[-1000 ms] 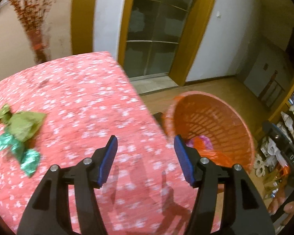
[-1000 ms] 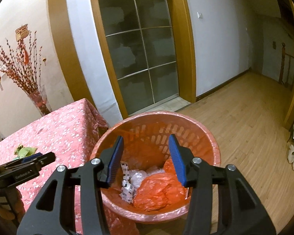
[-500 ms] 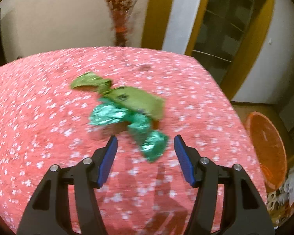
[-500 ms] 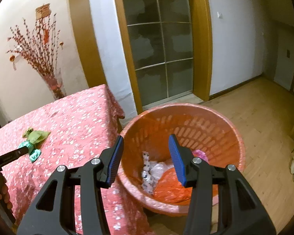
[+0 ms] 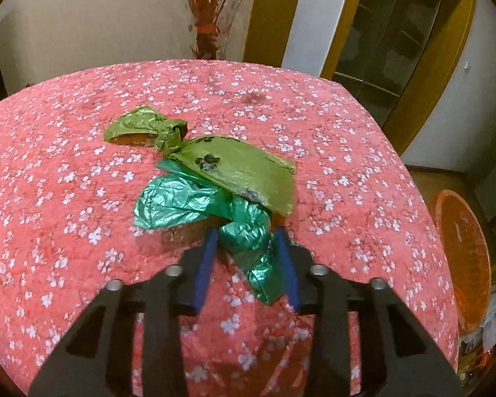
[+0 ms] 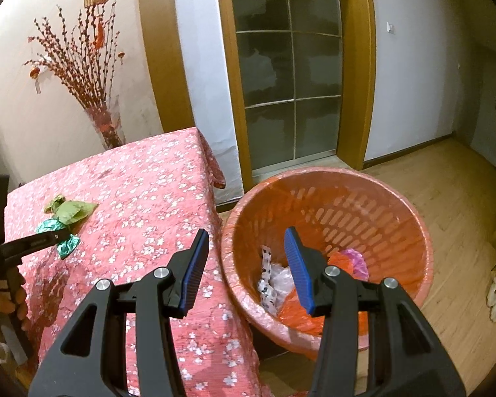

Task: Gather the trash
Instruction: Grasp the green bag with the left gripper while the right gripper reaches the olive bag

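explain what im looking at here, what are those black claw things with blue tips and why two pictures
Those are hand-held grippers, not a robot arm: a person carries one in each hand, and each has a camera looking forward along its two fingers. So each picture is one gripper's own view.

The left gripper looks down at a table covered by a red flowered cloth. On it lie a dark green crumpled bag and a lighter green bag, partly overlapping. The jaws have just been closing, and the dark green bag's near end sits between the blue pads, which appear to press on it.

The right gripper is open and holds nothing. It hangs beside the table over an orange bin on the floor, which already holds some trash. At that view's left edge you see the left gripper and the hand carrying it.
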`<state>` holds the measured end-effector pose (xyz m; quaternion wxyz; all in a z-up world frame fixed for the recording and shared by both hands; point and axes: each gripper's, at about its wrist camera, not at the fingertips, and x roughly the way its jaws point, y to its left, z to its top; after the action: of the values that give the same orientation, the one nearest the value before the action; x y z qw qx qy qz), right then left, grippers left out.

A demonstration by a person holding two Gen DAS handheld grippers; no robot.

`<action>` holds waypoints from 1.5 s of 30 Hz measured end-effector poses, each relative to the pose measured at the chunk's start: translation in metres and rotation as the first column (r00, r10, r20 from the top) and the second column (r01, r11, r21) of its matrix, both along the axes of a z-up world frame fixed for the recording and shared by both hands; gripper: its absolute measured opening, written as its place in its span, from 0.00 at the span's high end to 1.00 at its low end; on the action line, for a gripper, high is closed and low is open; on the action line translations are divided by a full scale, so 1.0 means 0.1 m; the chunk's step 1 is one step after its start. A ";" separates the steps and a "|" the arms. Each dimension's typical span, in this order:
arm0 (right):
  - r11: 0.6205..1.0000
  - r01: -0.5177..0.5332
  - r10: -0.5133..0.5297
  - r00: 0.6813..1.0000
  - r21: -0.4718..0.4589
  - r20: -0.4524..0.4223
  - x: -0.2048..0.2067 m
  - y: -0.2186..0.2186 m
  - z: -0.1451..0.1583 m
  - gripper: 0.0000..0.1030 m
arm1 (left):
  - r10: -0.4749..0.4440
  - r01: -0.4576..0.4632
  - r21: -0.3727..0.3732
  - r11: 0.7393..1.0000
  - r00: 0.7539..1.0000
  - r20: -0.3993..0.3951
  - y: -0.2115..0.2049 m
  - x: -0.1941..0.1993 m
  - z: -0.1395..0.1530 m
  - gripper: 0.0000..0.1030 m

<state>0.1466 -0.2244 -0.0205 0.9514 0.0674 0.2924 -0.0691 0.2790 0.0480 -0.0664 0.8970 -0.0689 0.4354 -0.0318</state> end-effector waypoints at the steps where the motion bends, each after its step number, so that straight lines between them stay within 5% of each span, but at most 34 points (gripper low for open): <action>1: 1.000 -0.006 0.006 1.000 -0.002 -0.001 0.01 0.03 0.00 0.53 | -0.003 0.003 -0.003 1.000 1.000 0.001 0.01 0.00 0.00 0.72; 22: 0.961 -0.273 0.273 0.962 -0.043 -0.016 0.36 1.27 0.08 0.53 | 0.014 -0.015 0.004 1.000 0.997 0.078 1.08 -0.71 0.33 0.75; 33: 0.903 -0.430 0.429 0.903 -0.013 -0.034 0.62 2.10 0.12 0.53 | 0.104 -0.107 0.021 0.994 0.988 0.117 1.61 -0.94 0.47 0.75; 45: 0.806 -0.591 0.592 0.798 0.046 -0.111 1.20 3.29 -0.10 0.54 | 0.248 -0.248 -0.018 0.969 0.961 0.126 2.50 -0.78 0.48 0.75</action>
<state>0.2664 0.1041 -0.0302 0.9058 -0.0272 0.3558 0.2283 0.2008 0.2977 -0.0181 0.9198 -0.1217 0.3651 0.0758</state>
